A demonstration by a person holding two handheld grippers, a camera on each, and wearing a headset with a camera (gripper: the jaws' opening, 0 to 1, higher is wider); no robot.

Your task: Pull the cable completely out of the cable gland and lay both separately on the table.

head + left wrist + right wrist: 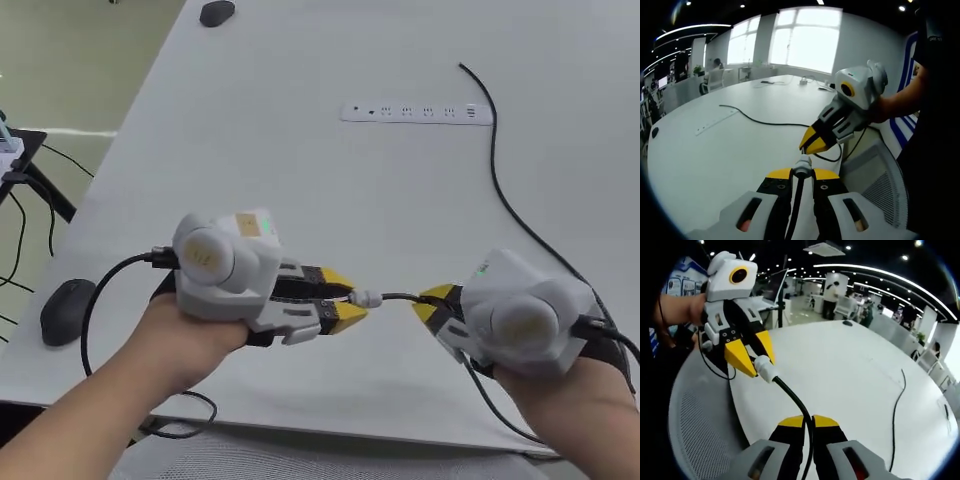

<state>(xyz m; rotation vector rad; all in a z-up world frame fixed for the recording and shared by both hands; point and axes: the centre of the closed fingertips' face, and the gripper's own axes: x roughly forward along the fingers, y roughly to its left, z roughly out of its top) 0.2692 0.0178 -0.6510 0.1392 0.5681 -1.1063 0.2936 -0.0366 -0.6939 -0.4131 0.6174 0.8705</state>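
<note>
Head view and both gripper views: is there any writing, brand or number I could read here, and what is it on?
Nothing here can be read for certain.
On the long white power strip: tiny marks, too small to read.
On the blue wall posters: print, blurred.
On the dark sleeve: small white print, blurred.

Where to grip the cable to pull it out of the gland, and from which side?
On the straight black stretch of the cable just beyond the white cable gland, coming from the end opposite the left gripper, in line with the cable. The right gripper is shut on it there. The cable is thin and round, so close the jaws across it and pull along its length.
</note>
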